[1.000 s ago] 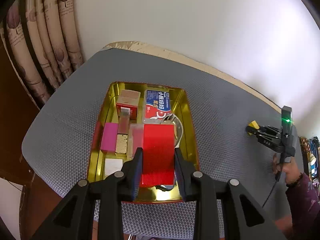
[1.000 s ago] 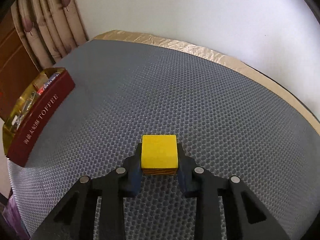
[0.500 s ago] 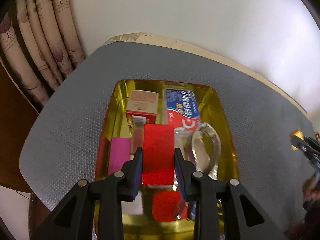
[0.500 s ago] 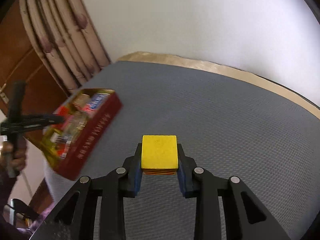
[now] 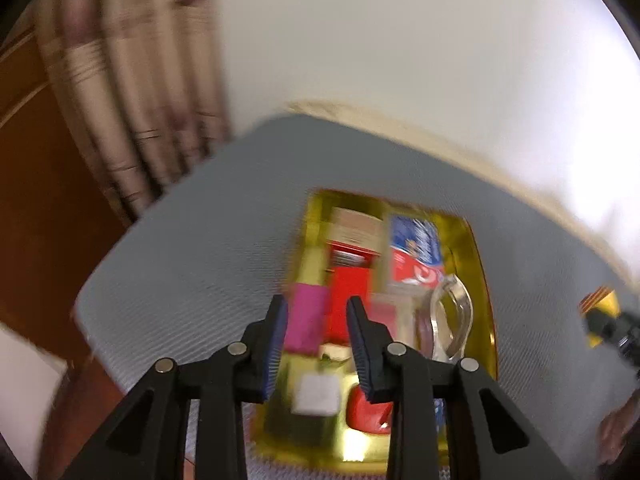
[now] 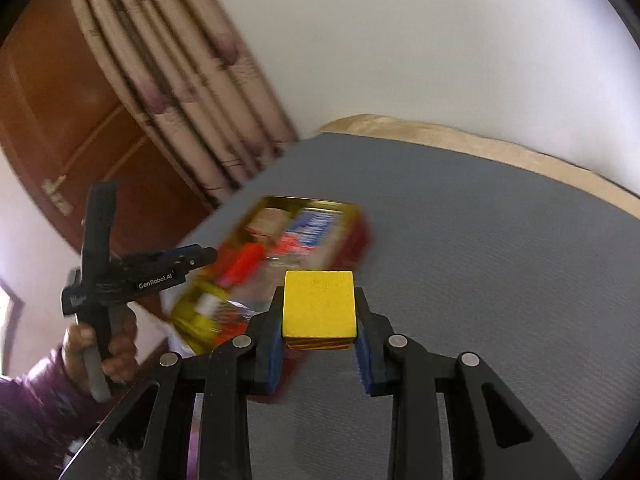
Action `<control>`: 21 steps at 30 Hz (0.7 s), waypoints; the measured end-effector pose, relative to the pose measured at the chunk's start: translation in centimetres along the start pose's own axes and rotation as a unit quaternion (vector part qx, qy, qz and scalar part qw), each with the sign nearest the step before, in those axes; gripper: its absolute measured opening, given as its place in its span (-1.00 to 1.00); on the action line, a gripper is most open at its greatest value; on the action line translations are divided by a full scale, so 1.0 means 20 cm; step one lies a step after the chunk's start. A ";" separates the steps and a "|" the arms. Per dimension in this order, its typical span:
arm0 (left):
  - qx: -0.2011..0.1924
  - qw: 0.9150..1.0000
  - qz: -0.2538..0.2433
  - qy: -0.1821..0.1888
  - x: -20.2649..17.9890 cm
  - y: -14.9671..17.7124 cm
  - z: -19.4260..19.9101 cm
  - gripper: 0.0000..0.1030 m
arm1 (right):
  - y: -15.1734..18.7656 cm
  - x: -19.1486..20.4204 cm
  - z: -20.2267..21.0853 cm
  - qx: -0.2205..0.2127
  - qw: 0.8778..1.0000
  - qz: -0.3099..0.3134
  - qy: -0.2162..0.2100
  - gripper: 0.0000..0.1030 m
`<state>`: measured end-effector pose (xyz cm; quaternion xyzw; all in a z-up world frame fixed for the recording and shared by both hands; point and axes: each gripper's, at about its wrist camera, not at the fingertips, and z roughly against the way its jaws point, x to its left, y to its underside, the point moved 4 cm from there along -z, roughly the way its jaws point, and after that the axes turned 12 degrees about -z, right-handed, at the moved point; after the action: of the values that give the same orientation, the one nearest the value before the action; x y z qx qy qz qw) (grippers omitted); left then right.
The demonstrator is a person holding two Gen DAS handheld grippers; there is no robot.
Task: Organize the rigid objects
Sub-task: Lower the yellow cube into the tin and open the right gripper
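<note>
The gold tin (image 5: 486, 300) with red outer walls (image 6: 358, 236) sits on the grey mat and holds several boxes and blocks. My left gripper (image 5: 316, 308) hovers over its near end. Its jaws are opening, and its pads touch nothing. The red block (image 5: 350, 288) lies in the tin beyond them, next to a pink block (image 5: 308, 320). My right gripper (image 6: 319, 296) is shut on a yellow cube (image 6: 320, 304), held above the mat to the right of the tin. The left wrist view catches that cube (image 5: 604, 304) at its right edge.
The tin also holds a blue and red toothpaste box (image 5: 416, 248), a brown box (image 5: 356, 228), a clear glass piece (image 5: 452, 320) and a white block (image 5: 316, 394). A hand (image 6: 116, 352) in a purple sleeve grips the left tool. Curtains and a wooden door stand behind.
The left gripper has let go of the red block, which now lies in the tin, and shifted left. The right gripper has risen with the yellow cube and swung toward the tin.
</note>
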<state>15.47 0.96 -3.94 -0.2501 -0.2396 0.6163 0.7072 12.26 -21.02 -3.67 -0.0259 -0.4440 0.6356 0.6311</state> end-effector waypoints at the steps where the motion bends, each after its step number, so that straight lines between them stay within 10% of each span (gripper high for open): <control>1: -0.009 1.000 0.021 -0.005 0.05 0.03 0.05 -0.24 | 0.00 0.06 -0.05 0.008 1.000 0.007 -0.010 -0.46; 10: -0.026 0.995 0.075 -0.064 0.24 0.36 0.26 -0.20 | 0.12 0.46 -0.48 0.078 0.995 0.055 -0.022 -0.46; 21: -0.034 0.996 0.078 -0.028 0.27 0.39 0.24 -0.20 | 0.15 0.47 -0.69 0.094 0.993 0.063 0.032 -0.46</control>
<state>7.15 7.50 -5.09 -0.2747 -0.2596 0.6680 0.6410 16.08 -5.30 -8.81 -0.0148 -0.3596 0.7117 0.6033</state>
